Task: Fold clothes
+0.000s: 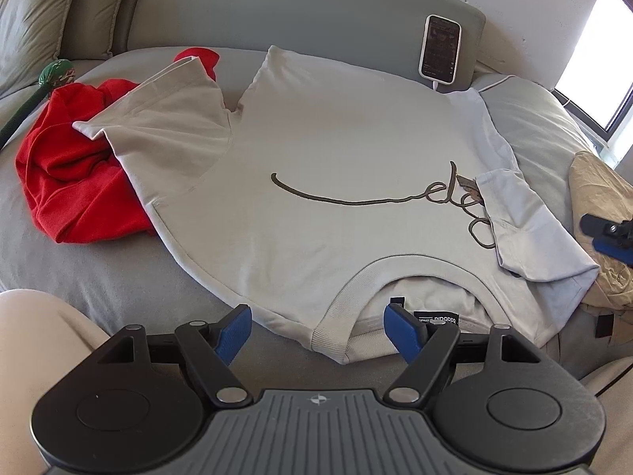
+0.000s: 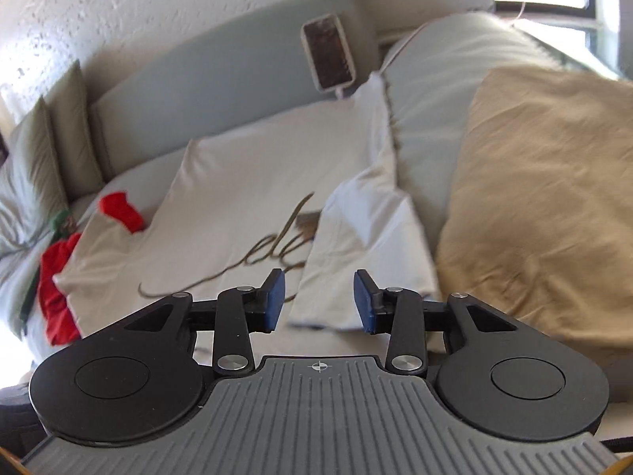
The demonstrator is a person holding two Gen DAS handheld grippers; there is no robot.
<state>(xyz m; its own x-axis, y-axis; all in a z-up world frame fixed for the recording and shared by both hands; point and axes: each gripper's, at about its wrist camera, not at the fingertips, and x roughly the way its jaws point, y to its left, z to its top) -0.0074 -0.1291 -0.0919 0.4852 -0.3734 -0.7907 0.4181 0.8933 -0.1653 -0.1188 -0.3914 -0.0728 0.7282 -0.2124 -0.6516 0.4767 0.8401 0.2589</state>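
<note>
A pale beige T-shirt (image 1: 336, 150) with dark cursive lettering lies front up on the bed, its collar (image 1: 356, 277) nearest me. One sleeve (image 1: 526, 221) is folded inward over the lettering; the other sleeve (image 1: 166, 118) spreads out flat over a red garment. My left gripper (image 1: 316, 316) stands open just in front of the collar, holding nothing. My right gripper (image 2: 319, 281) hovers over the folded sleeve (image 2: 368, 245) with its blue pads apart and nothing pressed between them. It also shows at the right edge of the left wrist view, as the right gripper (image 1: 597, 233).
A crumpled red garment (image 1: 75, 174) lies left of the shirt. A phone (image 1: 440, 49) on a cable leans against the grey headboard (image 1: 277, 12). A tan pillow (image 2: 546, 198) and a grey pillow (image 1: 542, 126) sit on the right. A person's knee (image 1: 35, 356) is at the lower left.
</note>
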